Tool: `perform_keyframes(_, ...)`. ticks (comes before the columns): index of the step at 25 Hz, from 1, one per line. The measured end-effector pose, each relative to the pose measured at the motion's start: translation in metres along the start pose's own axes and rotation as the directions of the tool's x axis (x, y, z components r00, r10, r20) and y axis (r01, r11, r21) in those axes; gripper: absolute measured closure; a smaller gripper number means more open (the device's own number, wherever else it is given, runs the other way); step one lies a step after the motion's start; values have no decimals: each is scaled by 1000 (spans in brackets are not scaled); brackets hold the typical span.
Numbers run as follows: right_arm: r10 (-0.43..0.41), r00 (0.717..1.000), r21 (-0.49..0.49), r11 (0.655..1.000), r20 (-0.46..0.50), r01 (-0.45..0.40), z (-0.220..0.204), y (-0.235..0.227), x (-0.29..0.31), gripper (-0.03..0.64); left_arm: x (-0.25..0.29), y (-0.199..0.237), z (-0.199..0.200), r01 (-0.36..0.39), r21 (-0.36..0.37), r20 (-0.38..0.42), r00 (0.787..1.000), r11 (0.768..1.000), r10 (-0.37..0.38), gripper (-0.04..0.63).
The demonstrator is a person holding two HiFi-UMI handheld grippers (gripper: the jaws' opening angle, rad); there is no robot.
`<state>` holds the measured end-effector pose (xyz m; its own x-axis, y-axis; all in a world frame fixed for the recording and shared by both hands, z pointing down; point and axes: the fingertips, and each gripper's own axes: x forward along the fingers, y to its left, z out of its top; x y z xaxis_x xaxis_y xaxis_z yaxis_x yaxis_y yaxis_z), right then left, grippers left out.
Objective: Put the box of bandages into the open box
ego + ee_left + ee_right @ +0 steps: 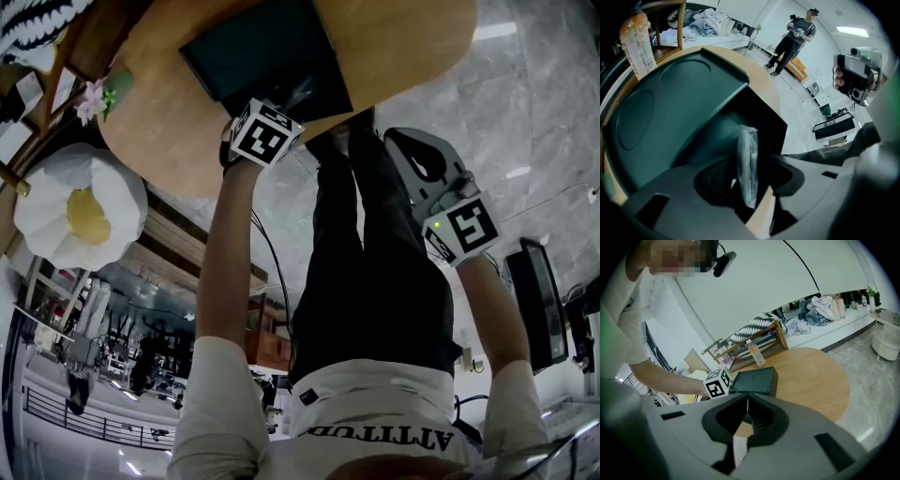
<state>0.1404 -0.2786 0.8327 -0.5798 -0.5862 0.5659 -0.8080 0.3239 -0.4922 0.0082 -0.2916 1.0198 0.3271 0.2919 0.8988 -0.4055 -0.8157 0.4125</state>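
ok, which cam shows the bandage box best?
Left gripper view: the bandage box stands edge-on between the left tongs, with the open box behind it. Head view: the left gripper's marker cube hides it. Right gripper view: not visible.

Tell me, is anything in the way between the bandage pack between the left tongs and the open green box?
Nothing visible is in the way. The bandage pack sits between the left tongs, right at the dark opening of the green box. The tongs stand open around it.
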Motion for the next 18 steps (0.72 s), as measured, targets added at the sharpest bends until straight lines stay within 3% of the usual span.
perform_keyframes(18,25,1000,-16,1000,-13,-25,-7,8,5,595,-33,33,-26,-120,-93,-16,993,988,119,311)
